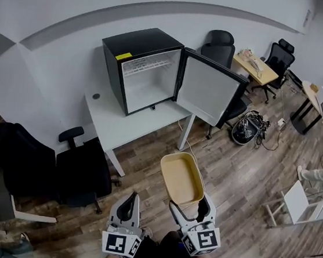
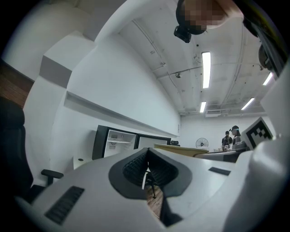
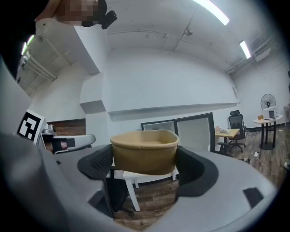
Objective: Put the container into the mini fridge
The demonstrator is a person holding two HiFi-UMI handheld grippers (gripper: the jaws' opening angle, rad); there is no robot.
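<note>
While my right tongs clamped the tan container by its sides, it hung above the wood floor, apart from the white bench. On that bench stood the black mini fridge, door swung wide, a white wall behind it. My left tongs were clenched empty. Black office chairs stood beside the bench, toward my left.

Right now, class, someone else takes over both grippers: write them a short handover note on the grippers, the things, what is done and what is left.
Right gripper: shut on the container, held upright over the floor, short of the table.
Left gripper: shut, empty.
Fridge: on the table, door open.
Done: container gripped, door open.
Left: carry the container into the fridge, set it down, release.
</note>
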